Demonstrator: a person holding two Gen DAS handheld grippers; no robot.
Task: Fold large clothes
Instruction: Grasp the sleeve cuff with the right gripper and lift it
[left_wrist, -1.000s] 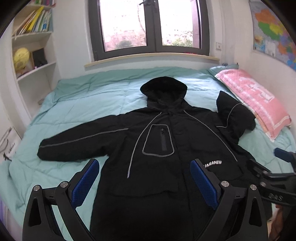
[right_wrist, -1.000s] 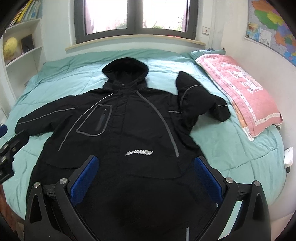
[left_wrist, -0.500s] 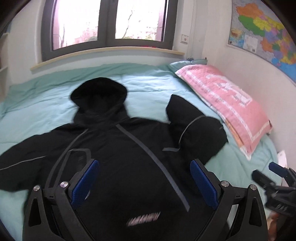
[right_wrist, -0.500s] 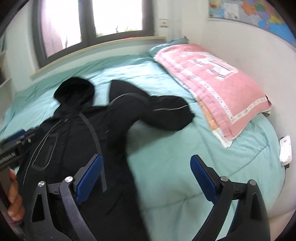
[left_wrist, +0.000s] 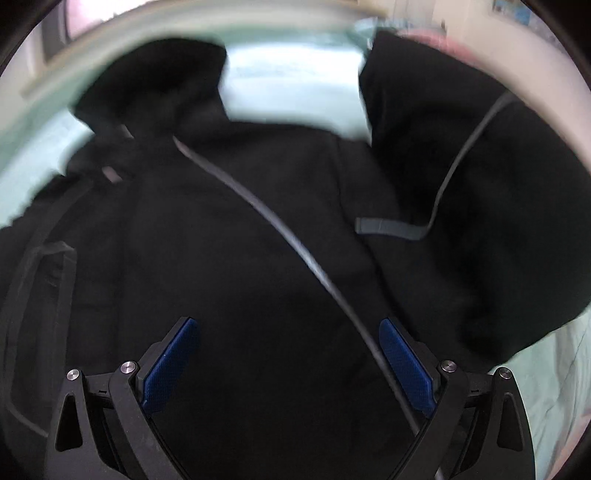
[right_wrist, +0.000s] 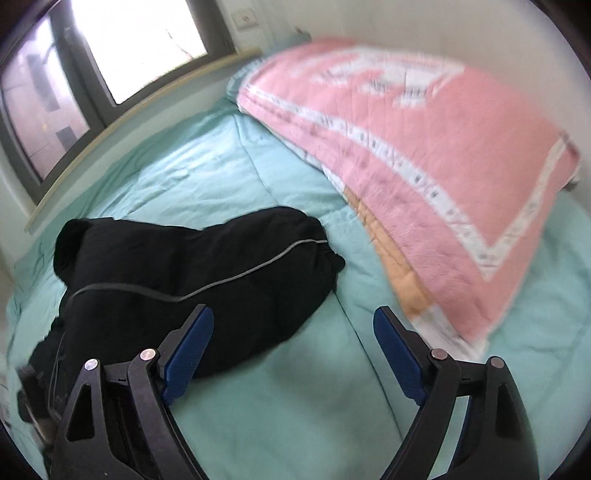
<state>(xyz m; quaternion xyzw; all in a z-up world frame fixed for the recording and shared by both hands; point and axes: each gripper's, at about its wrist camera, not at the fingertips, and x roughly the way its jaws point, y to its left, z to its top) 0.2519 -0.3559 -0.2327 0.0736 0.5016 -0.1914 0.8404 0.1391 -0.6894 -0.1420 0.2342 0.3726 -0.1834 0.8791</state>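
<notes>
A large black hooded jacket (left_wrist: 258, 229) with grey piping lies face up on the bed and fills the left wrist view. Its hood (left_wrist: 155, 85) points to the window. Its right sleeve (left_wrist: 480, 192) is bent back on itself. My left gripper (left_wrist: 288, 328) is open and empty, low over the jacket's chest. In the right wrist view the bent sleeve (right_wrist: 207, 273) lies on the green quilt (right_wrist: 295, 406). My right gripper (right_wrist: 293, 321) is open and empty, just above the quilt beside the sleeve's cuff end (right_wrist: 325, 254).
A pink quilted pillow (right_wrist: 424, 158) lies to the right of the sleeve, against the wall. The window (right_wrist: 92, 66) and its sill run along the bed's far side. Bare green quilt (left_wrist: 554, 387) shows at the jacket's right.
Both grippers have moved forward and down toward the bed. The left one now hangs close over the jacket's chest, the right one has swung right to the bent sleeve and pillow. Both stay open.
</notes>
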